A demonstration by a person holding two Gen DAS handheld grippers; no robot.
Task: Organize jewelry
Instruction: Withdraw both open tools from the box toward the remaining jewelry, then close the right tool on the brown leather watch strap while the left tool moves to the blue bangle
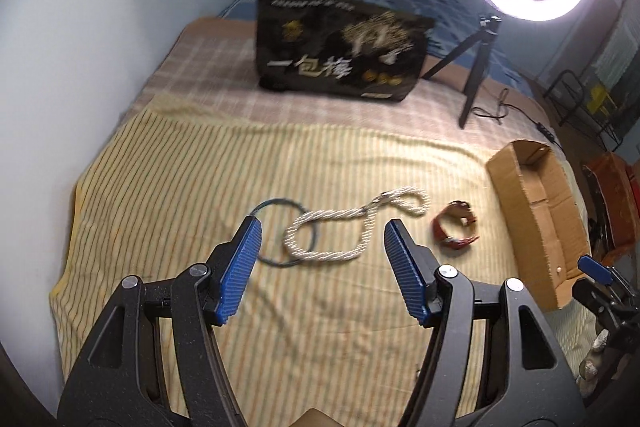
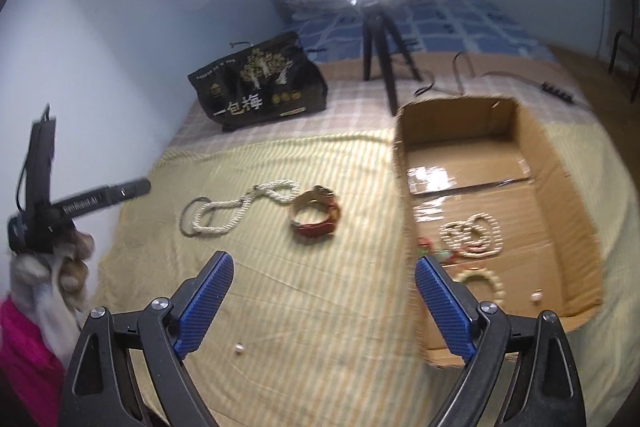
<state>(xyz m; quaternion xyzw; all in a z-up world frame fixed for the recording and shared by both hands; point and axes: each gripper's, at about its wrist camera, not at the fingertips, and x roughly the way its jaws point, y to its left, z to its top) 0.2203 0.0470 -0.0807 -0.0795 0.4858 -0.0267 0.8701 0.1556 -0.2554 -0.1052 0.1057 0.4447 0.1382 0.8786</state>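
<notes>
Left wrist view: we see the left gripper (image 1: 322,239) with its jaws spread wide and nothing between them, poised above the white beaded necklace (image 1: 340,227) on the striped bedspread (image 1: 160,187). The necklace lies in a loose loop, and 1 end overlaps a thin dark bangle (image 1: 280,203). A red leather band (image 1: 454,229) lies just beside it, toward the cardboard box (image 1: 532,211).

Right wrist view: the right gripper (image 2: 324,291) also stands wide open and empty, straddling the near wall of the box. Inside the box we see a coiled bead string (image 2: 470,235) and a second bead piece near the jaw. A single loose bead (image 2: 239,349) rests on the bedspread.

Handling notes, as we judge them:
1. The necklace appears light and limp. It will sag and swing when lifted, and may drag the bangle with it where the 2 overlap.
2. Beads look smooth, so a grip across a doubled strand, near the metal link (image 1: 380,199), should hold better than 1 on a single strand.
3. The bangle looks thin and stiff; take it across the rim.
4. The red band looks semi-stiff; pinch 1 wall of it.
5. The soft bedspread may bunch under the jaws.
</notes>
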